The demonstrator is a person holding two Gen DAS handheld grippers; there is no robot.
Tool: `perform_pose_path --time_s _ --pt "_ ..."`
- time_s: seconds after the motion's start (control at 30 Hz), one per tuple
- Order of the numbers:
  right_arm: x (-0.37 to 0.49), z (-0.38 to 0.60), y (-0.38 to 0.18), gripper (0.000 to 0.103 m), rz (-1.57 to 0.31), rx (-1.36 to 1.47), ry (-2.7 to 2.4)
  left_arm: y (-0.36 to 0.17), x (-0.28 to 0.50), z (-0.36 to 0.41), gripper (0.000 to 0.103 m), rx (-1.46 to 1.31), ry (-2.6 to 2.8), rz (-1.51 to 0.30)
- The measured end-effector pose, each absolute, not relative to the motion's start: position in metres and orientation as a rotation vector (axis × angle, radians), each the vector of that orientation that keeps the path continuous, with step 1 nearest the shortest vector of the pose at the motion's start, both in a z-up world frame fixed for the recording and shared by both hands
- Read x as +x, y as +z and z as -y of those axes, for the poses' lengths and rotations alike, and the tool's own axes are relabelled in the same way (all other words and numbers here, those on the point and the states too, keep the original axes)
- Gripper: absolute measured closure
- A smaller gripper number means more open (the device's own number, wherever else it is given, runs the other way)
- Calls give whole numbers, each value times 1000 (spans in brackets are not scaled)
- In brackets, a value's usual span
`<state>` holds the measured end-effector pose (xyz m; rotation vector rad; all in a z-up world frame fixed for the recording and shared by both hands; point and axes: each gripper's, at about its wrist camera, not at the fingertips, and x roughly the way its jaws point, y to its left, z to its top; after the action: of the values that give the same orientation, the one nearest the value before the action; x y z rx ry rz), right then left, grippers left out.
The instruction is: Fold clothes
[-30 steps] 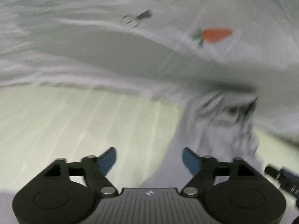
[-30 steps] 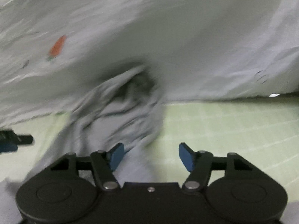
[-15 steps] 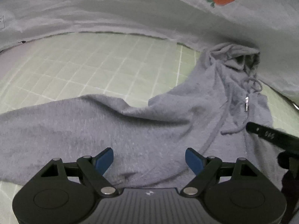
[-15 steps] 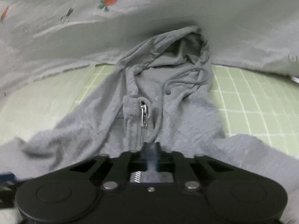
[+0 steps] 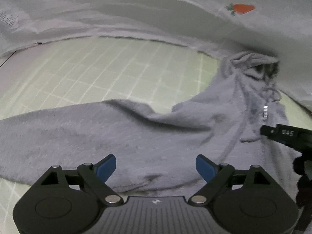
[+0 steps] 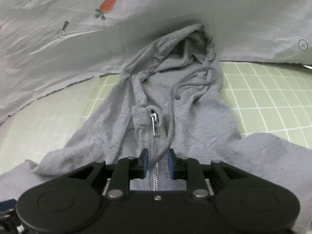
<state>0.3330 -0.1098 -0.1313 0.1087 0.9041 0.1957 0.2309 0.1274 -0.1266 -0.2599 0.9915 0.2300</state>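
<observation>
A: Two tools over one grey hoodie (image 6: pixel 124 132), spread on the green gridded mat (image 5: pixel 109 72), hood far against the white carrot-print sheet (image 6: pixel 58 44).
B: Right tool (image 6: pixel 157 162) nearly closed around the zipper (image 6: pixel 155 136). Left tool (image 5: pixel 156 167) gapes wide, holding nothing.

You have a plain light grey hoodie (image 6: pixel 195 120) in front of you, with a silver metal zip (image 6: pixel 155 128) and cords (image 6: pixel 175 89) of the same grey. It lies on a pale green mat (image 5: pixel 117 72) ruled in a grid of thin white lines, and behind it is a whitish-grey sheet (image 6: pixel 234 19) printed with an orange carrot (image 6: pixel 109 3) with green leaves and small dark line drawings. Your left gripper (image 5: pixel 156 167) and right gripper (image 6: pixel 156 163) are both black, each with blue pads (image 5: pixel 106 166) on the fingers.
</observation>
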Motion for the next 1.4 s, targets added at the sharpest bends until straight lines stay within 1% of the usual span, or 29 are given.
perform_pose_path --time_s 0.07,0.13,0.2,0.27,0.4,0.63,0.77,0.87,0.93,1.13,1.23,1.3,1.33,1.37,1.4 --pt "337 109 -135 80 -910 107 192 -132 235 -130 14 -266 242 -1001" --pt "340 108 -137 82 -909 99 191 -135 240 -130 14 -271 242 -1009" --pt "340 108 -136 87 -908 74 194 -137 243 -129 14 -272 237 -1014" --pt "337 110 -132 100 -905 59 193 -136 243 -127 14 -266 229 -1012" --pt "316 122 -114 100 -875 33 182 -126 234 -126 14 -263 224 -985" --pt "231 148 -62 100 -794 53 212 -96 189 -122 14 -272 242 -916" --pt "168 154 -55 100 -808 31 274 -87 147 -117 14 -272 258 -906" --pt "132 158 -65 100 -873 9 321 -89 118 -112 14 -277 275 -926" --pt "119 161 -72 100 -924 5 332 -92 99 -110 14 -285 287 -943" --pt "92 168 -70 99 -918 -17 368 -95 53 -110 14 -330 331 -946" --pt "80 168 -80 99 -944 -39 381 -102 30 -115 14 -367 349 -954" --pt "74 166 -86 97 -971 -52 380 -108 18 -126 14 -422 358 -965" --pt "72 164 -87 92 -979 -57 377 -111 12 -134 14 -457 364 -965" --pt "70 163 -87 83 -981 -61 371 -112 11 -144 14 -480 375 -962" --pt "69 160 -86 65 -977 -68 358 -112 10 -155 14 -501 386 -958"
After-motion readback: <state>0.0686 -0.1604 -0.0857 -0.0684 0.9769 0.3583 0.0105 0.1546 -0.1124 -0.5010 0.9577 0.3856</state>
